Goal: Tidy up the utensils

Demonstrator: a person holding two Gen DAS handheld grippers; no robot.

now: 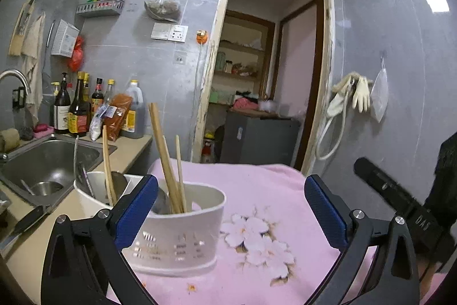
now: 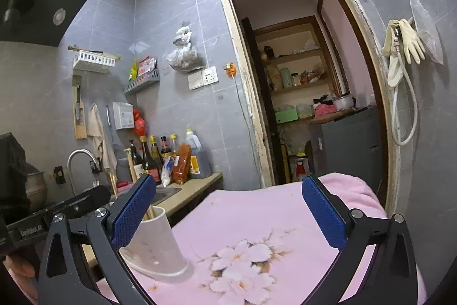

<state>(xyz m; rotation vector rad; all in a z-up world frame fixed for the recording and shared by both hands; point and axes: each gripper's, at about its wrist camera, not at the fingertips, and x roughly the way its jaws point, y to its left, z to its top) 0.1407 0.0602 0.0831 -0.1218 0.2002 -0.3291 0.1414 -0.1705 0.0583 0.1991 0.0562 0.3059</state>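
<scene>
Both claws spread wide, nothing between the pads: left gripper (image 1: 231, 216) low and near, right gripper (image 2: 228, 217) alongside it, aimed about level toward the far doorway (image 1: 271, 70). White holder (image 1: 182, 233) upright on the pink floral cloth (image 1: 271, 190), just ahead of the left claw's left pad, loaded with chopsticks (image 1: 167, 162) and a spoon (image 1: 161, 202) (handles leaning at loose angles). Second tub (image 1: 88, 196) of utensils just to its left, at the cloth's left edge beside the sink (image 1: 51, 162); knife (image 1: 25, 222) flat on the counter, near left. From the right wrist, same holder (image 2: 155, 245) close by the left pad, seemingly not touching. Sorting judged well along, perhaps finished. Risks from here: a sideways sweep of either wide claw clipping the tall sticks and tipping the light holder; soft cloth underneath offering a poor footing; a knock leftward sending the tub toward the sink. Retreat best made straight back.
</scene>
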